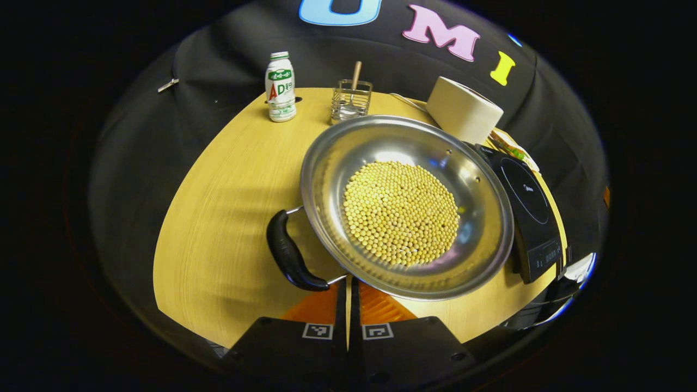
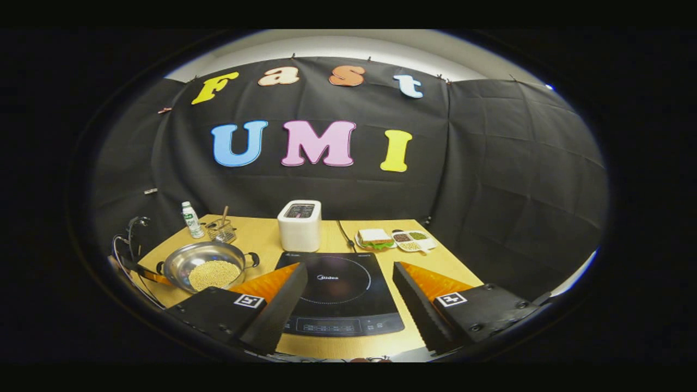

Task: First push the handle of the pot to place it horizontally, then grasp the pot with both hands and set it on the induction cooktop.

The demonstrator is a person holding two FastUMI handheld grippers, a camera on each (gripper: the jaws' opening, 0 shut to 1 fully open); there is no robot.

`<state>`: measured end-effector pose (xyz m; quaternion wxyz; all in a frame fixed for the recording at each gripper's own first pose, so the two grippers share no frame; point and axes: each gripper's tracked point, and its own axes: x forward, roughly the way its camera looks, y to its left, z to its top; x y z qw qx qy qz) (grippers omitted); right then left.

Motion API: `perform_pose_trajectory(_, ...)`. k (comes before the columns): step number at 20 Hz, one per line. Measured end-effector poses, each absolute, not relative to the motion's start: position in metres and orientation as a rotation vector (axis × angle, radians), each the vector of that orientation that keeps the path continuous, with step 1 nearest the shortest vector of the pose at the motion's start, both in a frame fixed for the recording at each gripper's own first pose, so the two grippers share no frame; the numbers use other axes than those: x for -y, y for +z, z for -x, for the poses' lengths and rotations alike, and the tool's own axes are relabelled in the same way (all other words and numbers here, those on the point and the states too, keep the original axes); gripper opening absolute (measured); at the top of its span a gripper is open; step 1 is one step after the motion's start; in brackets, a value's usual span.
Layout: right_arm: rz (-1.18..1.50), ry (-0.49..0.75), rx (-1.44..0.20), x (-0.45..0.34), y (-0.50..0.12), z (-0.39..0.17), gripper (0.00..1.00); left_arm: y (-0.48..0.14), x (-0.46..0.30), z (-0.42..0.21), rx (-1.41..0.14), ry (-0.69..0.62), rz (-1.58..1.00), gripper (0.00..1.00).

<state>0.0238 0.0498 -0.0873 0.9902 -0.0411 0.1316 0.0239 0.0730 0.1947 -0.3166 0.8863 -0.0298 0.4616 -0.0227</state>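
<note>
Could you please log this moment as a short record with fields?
pot: round steel pot full of yellow beans, on the wooden table
handle: black handle, just ahead of the left claw
cooktop: black induction cooktop, bare
left claw: shut, holding nothing
right claw: open, over the cooktop

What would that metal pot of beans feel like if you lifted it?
Probably rigid, and fairly heavy: the steel pot holds a mound of soybeans. The loose beans would likely roll and shift if it tilts. Its polished rim looks slippery; the black handle seems a safer grip.
</note>
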Motion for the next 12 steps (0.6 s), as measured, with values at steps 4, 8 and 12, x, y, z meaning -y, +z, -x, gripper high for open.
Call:
perform_pose_trajectory(4,0.077,0.04,-0.273,-0.046,-0.089,-0.024,0.98,-0.312,-0.206,-0.082,-0.948,-0.014,0.103,0.05)
perform_pose_trajectory(8,0.087,0.05,-0.282,-0.049,-0.091,-0.026,0.98,-0.309,-0.215,-0.095,-0.931,0.023,0.157,0.05)
perform_pose_trajectory(12,0.101,0.068,-0.295,-0.055,-0.097,-0.027,0.98,-0.308,-0.223,-0.107,-0.918,0.054,0.193,0.05)
